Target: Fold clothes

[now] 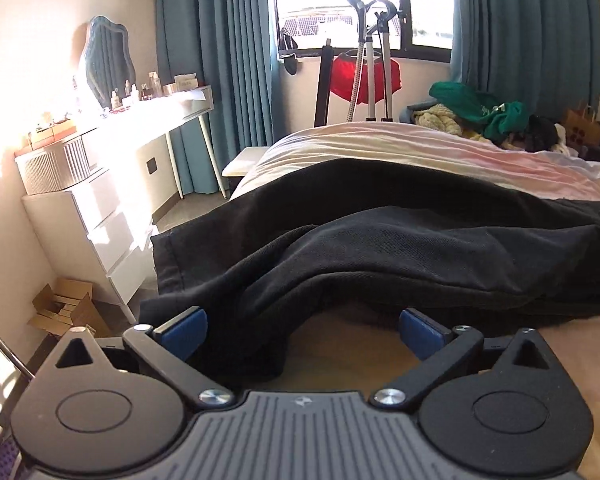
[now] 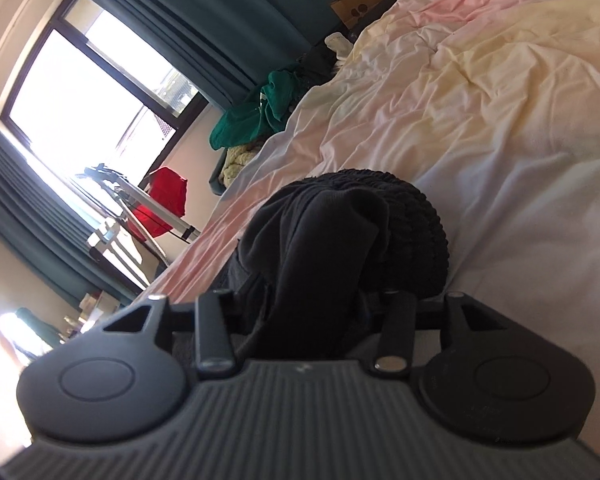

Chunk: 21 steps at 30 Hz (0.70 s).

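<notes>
Left wrist view: left gripper point(image 1: 303, 334) gapes wide, black cotton garment point(image 1: 380, 248) lying loose across the pastel bedsheet point(image 1: 420, 152). Right gripper point(image 2: 314, 308), fingertips buried under bunched cloth — grip unclear.

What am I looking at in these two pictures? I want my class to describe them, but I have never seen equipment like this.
A person folding clothes holds a two-finger gripper in each hand, with a wide-angle camera on each looking along its fingers. The left camera shows the left gripper, jaws wide open, blue pads clear of the black garment that lies across the bed. The right camera, tilted sideways, shows the right gripper with bunched black cloth between its jaws; the pads are hidden, so a grip cannot be confirmed. Behind are teal curtains and a pile of green clothing.
</notes>
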Each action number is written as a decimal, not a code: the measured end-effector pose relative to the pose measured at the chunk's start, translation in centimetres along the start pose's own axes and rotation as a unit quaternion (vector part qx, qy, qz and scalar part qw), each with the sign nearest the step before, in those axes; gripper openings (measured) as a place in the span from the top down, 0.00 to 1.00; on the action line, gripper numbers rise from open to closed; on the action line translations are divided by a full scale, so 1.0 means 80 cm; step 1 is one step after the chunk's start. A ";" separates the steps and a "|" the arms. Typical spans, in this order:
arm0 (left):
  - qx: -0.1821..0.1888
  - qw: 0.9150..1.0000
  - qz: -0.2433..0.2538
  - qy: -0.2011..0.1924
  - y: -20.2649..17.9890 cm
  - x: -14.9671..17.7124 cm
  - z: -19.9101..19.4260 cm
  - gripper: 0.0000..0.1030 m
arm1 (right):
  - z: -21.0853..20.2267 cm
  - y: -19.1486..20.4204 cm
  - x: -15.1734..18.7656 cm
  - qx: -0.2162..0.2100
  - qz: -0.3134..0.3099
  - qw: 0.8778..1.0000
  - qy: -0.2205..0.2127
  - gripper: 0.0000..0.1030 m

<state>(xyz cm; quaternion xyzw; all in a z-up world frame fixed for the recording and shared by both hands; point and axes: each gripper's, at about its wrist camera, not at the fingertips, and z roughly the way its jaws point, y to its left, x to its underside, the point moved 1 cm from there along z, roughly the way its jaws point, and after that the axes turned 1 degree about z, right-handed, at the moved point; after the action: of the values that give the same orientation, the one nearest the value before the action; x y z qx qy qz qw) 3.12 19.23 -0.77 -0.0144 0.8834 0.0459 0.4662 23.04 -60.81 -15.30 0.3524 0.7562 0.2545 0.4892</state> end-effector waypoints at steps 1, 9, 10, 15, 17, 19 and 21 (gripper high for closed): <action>0.007 1.000 -0.017 -0.005 0.000 0.002 -0.022 0.00 | -0.016 0.004 0.001 0.006 -0.002 1.000 -0.012 0.07; 0.056 0.994 -0.075 -0.048 -0.056 0.004 -0.129 0.00 | -0.123 0.083 0.029 0.012 -0.096 0.994 -0.054 0.06; 0.061 0.994 -0.072 -0.055 -0.070 0.004 -0.135 0.00 | -0.131 0.101 0.038 0.000 -0.113 0.992 -0.054 0.06; 0.083 0.988 -0.120 -0.045 -0.084 0.019 -0.103 0.00 | -0.119 0.192 0.091 -0.041 -0.188 0.981 0.000 0.06; 0.094 0.982 -0.162 -0.027 -0.070 0.032 -0.071 0.00 | -0.099 0.216 0.116 -0.050 -0.165 0.984 0.033 0.06; 0.102 0.968 -0.228 -0.001 -0.045 0.044 -0.040 0.00 | -0.072 0.225 0.144 -0.056 -0.123 0.988 0.072 0.06; 0.115 0.942 -0.314 0.027 -0.010 0.056 0.000 0.00 | -0.045 0.226 0.171 -0.060 -0.086 0.988 0.112 0.06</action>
<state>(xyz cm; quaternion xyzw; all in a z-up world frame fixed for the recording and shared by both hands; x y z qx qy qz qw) 0.64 18.48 -4.53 -0.2379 0.8456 -0.2053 0.4315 21.16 -38.97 -8.39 0.2254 0.8171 0.2937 0.4419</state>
